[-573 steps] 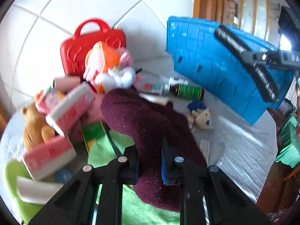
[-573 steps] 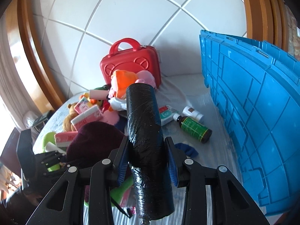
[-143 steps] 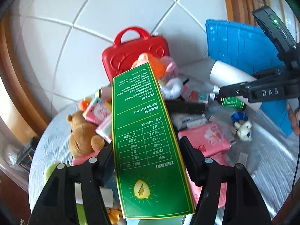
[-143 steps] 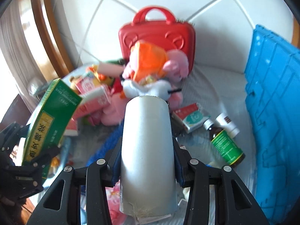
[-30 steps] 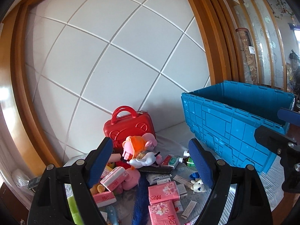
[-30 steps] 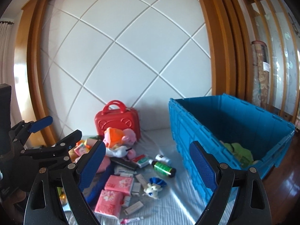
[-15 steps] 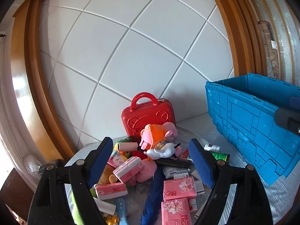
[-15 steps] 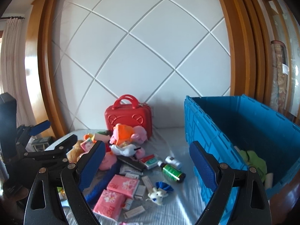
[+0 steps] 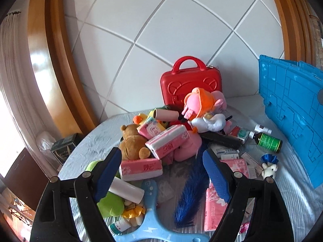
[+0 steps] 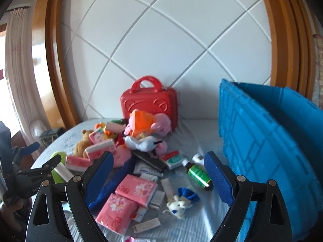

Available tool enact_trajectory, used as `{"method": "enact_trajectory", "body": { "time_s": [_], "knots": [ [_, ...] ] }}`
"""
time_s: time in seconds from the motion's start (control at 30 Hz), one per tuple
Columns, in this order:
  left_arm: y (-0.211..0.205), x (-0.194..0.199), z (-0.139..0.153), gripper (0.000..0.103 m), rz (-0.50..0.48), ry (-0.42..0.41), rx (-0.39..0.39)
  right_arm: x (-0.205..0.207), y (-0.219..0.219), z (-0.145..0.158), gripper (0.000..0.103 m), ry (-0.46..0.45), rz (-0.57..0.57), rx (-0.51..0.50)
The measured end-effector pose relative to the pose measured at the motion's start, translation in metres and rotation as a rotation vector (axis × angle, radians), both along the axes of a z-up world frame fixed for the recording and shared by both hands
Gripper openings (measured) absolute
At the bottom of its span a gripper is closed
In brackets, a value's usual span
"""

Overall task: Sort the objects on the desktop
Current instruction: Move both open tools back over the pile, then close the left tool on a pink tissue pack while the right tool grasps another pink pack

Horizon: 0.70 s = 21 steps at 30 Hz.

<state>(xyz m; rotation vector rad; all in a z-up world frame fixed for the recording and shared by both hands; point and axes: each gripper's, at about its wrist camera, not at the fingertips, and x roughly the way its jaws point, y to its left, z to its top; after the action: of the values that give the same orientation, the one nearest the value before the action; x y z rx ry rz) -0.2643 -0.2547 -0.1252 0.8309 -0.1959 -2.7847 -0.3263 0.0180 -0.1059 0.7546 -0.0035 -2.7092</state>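
A: Grippers?
B: Left gripper [image 9: 163,173], jaws spread wide, holding nothing, low centre of its view. Right gripper [image 10: 159,176], likewise wide apart and unloaded.

A: Items, centre of frame?
B: One red case [image 9: 190,82], upright against the white wall. Pink-and-orange plush toy [image 9: 203,102] just in front of it. Brown teddy bear [image 9: 132,143] to the left, pink tissue packs [image 9: 167,141] lying over it.

A: Lower frame?
B: Blue feather duster [image 9: 191,193] between the left gripper's fingers; light blue plastic piece [image 9: 151,211], possibly a hanger, hard to tell.

A: Right side?
B: Green-labelled bottle [image 10: 198,173] lying down, small white plush [image 10: 178,204] near it, blue crate [image 10: 268,141] at the right edge, on the grey tablecloth [image 10: 193,225].
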Motion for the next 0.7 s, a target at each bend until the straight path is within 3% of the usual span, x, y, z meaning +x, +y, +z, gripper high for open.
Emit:
{"method": "enact_trajectory", "body": {
  "time_s": [0.2, 0.37, 0.5, 0.7],
  "knots": [
    [-0.021, -0.005, -0.033, 0.083, -0.044, -0.073, -0.038, -0.021, -0.046, -0.039, 0.092, -0.106, 0.035, 0.046],
    [-0.036, -0.003, -0.055, 0.083, -0.116, -0.117, 0.001, -0.036, -0.073, -0.065, 0.092, -0.175, 0.042, 0.061],
    [-0.024, -0.009, -0.075, 0.083, -0.19, -0.156, -0.033, -0.043, -0.08, -0.082, 0.092, -0.166, 0.073, 0.161],
    [0.012, -0.02, -0.102, 0.083, -0.27, -0.228, 0.06, -0.065, -0.065, -0.109, 0.092, -0.217, 0.111, 0.221]
  ]
}}
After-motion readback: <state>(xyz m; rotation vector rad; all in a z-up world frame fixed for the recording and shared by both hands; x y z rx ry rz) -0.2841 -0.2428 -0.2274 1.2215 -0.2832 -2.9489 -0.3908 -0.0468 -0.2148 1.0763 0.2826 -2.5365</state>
